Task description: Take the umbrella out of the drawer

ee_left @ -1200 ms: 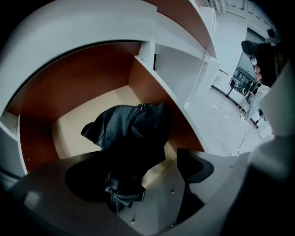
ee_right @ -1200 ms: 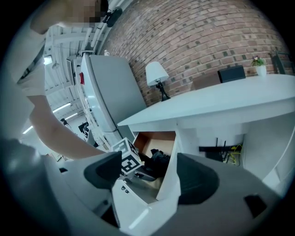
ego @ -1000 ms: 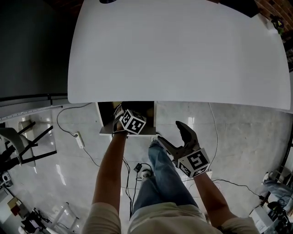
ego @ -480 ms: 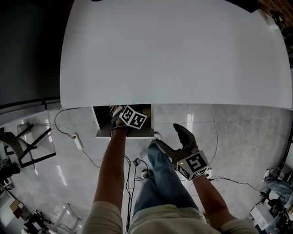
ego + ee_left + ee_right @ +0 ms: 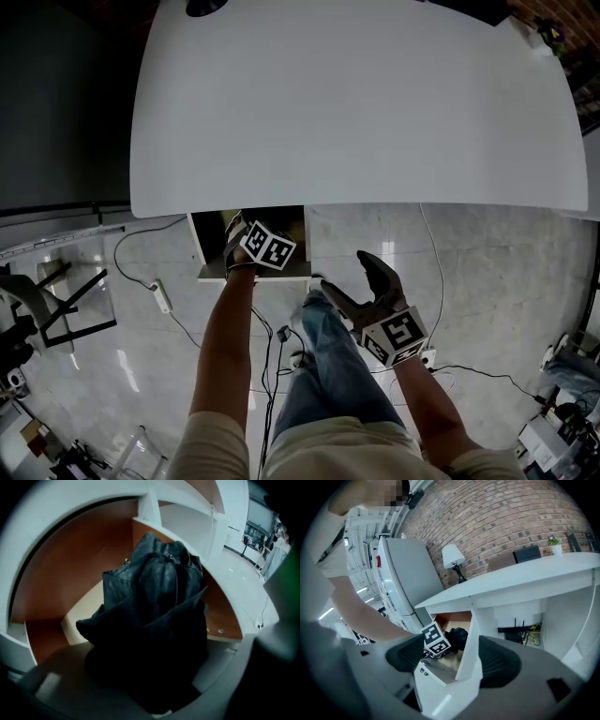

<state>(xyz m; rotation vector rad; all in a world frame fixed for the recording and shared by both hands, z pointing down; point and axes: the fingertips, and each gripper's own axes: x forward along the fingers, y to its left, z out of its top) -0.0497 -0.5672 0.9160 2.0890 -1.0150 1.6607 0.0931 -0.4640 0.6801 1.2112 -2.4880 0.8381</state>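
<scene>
The black folded umbrella (image 5: 154, 597) lies in the open drawer (image 5: 70, 573) under the white table's front edge; the right gripper view shows the umbrella (image 5: 457, 637) as a dark bundle. My left gripper (image 5: 238, 231) reaches steeply down into the drawer (image 5: 211, 273). The left gripper's (image 5: 154, 679) jaws are closing round the umbrella's lower part, and the fabric fills the gap from jaw to jaw. My right gripper (image 5: 345, 271) hangs over the floor to the right of the drawer, and the right gripper (image 5: 452, 660) is open with nothing in it.
The white table (image 5: 356, 103) fills the upper head view. On the tiled floor lie cables (image 5: 272, 339) and a power strip (image 5: 161, 287). The person's leg (image 5: 328, 370) stands below the drawer. A lamp (image 5: 452, 556) stands on the table by a brick wall.
The left gripper stays inside the drawer and its marker cube has tilted slightly. The right gripper has kept its place.
</scene>
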